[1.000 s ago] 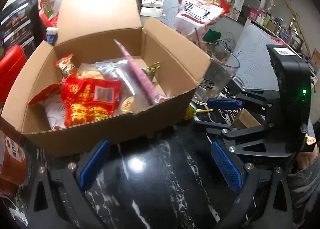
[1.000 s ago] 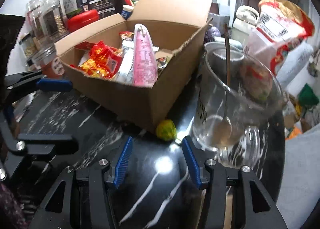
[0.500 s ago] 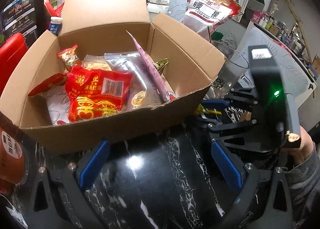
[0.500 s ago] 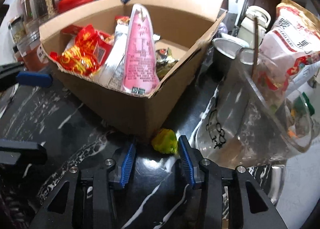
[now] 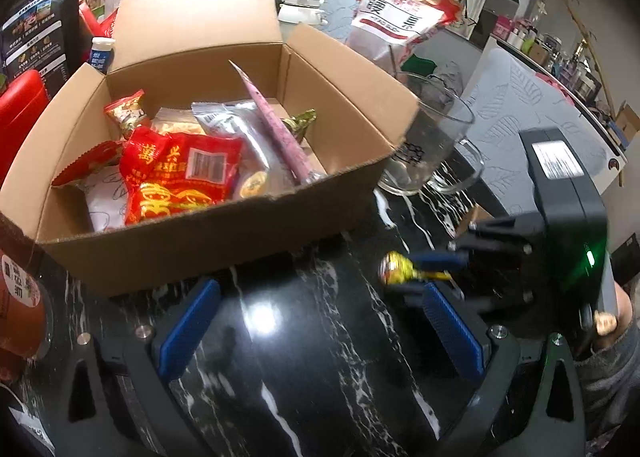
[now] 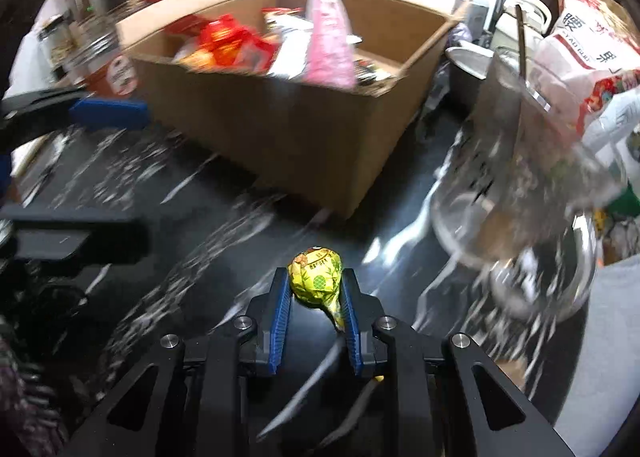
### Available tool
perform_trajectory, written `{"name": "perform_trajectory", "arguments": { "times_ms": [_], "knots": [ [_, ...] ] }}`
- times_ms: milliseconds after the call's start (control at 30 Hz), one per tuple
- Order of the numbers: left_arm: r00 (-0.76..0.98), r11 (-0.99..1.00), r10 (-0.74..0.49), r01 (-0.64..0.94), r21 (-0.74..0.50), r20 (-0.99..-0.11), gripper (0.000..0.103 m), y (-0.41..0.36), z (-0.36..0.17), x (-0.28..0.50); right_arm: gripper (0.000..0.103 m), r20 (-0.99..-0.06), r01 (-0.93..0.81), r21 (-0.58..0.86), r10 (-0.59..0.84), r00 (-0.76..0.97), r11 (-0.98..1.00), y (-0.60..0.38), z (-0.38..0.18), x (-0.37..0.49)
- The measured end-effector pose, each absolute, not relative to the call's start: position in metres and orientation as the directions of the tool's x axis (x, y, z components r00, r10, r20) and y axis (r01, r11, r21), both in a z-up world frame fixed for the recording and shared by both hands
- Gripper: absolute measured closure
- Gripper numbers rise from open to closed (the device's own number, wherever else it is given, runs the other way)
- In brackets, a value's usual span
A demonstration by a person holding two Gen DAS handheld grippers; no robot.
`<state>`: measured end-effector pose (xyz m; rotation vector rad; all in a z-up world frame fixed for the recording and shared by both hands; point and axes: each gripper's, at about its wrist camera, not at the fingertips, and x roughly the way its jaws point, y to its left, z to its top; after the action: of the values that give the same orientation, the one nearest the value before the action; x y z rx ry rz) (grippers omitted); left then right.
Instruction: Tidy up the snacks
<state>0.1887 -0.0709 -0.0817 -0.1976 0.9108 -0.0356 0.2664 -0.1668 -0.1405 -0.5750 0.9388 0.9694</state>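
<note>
A yellow-wrapped lollipop (image 6: 316, 281) sits between the blue pads of my right gripper (image 6: 314, 277), whose jaws are closing and press on its wrapper. In the left wrist view the lollipop (image 5: 394, 267) hangs in the right gripper (image 5: 404, 273) just above the black marble table, off the box's near right corner. The open cardboard box (image 5: 200, 233) holds a red packet (image 5: 180, 177), a pink packet (image 5: 280, 133) and other snacks. My left gripper (image 5: 320, 317) stands open in front of the box with nothing between its fingers.
A glass mug (image 5: 432, 145) with a spoon stands right of the box, close to the right gripper. A large white and red snack bag (image 5: 400, 13) and a kettle stand behind it. Jars, a red lid and a black bag crowd the left side (image 6: 96, 17).
The right gripper reached the lollipop at the box's corner, narrowed its jaws onto it and drew it back from the box. The left gripper has hardly moved.
</note>
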Motion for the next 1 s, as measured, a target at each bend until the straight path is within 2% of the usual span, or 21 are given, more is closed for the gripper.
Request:
{"name": "perform_trajectory", "arguments": {
  "times_ms": [267,300,333,400,567,733,967,1000],
  "knots": [
    [0.584,0.981,-0.154,-0.004,-0.192,-0.797,0.0,-0.093,-0.085,0.166,0.077,-0.866,-0.872,0.018,0.444,0.23,0.488,-0.182,-0.145,0.208],
    [0.579,0.982,-0.158,0.004,-0.191,-0.8,0.0,-0.097,-0.087,0.165,0.074,-0.865,-0.873,0.013,0.444,0.235,0.488,-0.181,-0.144,0.206],
    [0.572,0.981,-0.166,0.017,-0.191,-0.803,0.0,-0.101,-0.09,0.164,0.064,-0.864,-0.873,0.001,0.44,0.245,0.488,-0.181,-0.144,0.199],
    [0.565,0.981,-0.181,0.044,-0.189,-0.805,0.0,-0.108,-0.095,0.163,0.053,-0.859,-0.86,-0.021,0.432,0.276,0.509,-0.185,-0.142,0.194],
    [0.552,0.97,-0.241,0.109,-0.218,-0.798,0.001,-0.121,-0.102,0.166,0.051,-0.837,-0.814,-0.03,0.431,0.338,0.58,-0.219,-0.129,0.193],
    [0.5,0.955,-0.294,0.176,-0.237,-0.814,0.028,-0.135,-0.117,0.175,0.051,-0.836,-0.743,-0.048,0.381,0.396,0.668,-0.263,-0.119,0.195],
    [0.479,0.945,-0.316,0.231,-0.23,-0.819,0.04,-0.147,-0.129,0.178,0.051,-0.808,-0.663,-0.065,0.351,0.474,0.746,-0.297,-0.103,0.203],
    [0.484,0.947,-0.309,0.241,-0.214,-0.819,0.053,-0.149,-0.129,0.178,0.051,-0.804,-0.656,-0.066,0.35,0.482,0.752,-0.299,-0.102,0.206]
  ]
}}
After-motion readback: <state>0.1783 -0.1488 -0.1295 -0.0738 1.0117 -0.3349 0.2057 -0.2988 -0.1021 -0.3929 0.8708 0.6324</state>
